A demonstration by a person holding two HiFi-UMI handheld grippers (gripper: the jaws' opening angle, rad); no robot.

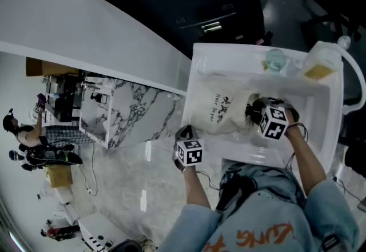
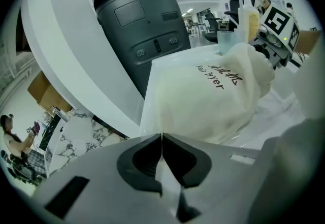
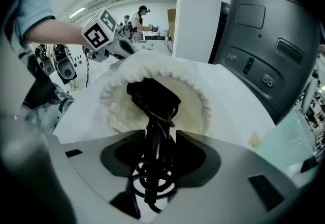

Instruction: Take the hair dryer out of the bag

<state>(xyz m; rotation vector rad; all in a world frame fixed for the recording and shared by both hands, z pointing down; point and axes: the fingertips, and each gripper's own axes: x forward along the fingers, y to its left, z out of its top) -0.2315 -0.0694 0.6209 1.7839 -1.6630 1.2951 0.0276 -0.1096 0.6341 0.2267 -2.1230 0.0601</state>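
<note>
Cream cloth makes up the bag (image 1: 220, 109), which lies on its side on the white worktop (image 1: 320, 131) with its gathered mouth turned toward the right hand-held gripper (image 3: 158, 141). The black hair dryer (image 3: 152, 93) sits in that mouth. Its body is inside the ruffled opening, while a narrower black part and a coil of cord (image 3: 152, 180) reach out between the right jaws, which are clamped on them. Whether the pads bear on the solid handle or mostly on cord is hard to tell. The left hand-held gripper (image 2: 161, 139) has its jaws together at the bag's closed end, and a strip of pale cloth appears pinched between them, so it looks to be anchoring the bag.

The hair dryer should handle as a rigid, smooth plastic thing with most of its weight in the body, so it may droop or swing once clear of the cloth. The cord is springy and would stretch rather than pull, so the handle is the better hold. The bag is soft and light, would drag along unless pinned, and its gathered mouth could snag on the wider body.
</note>
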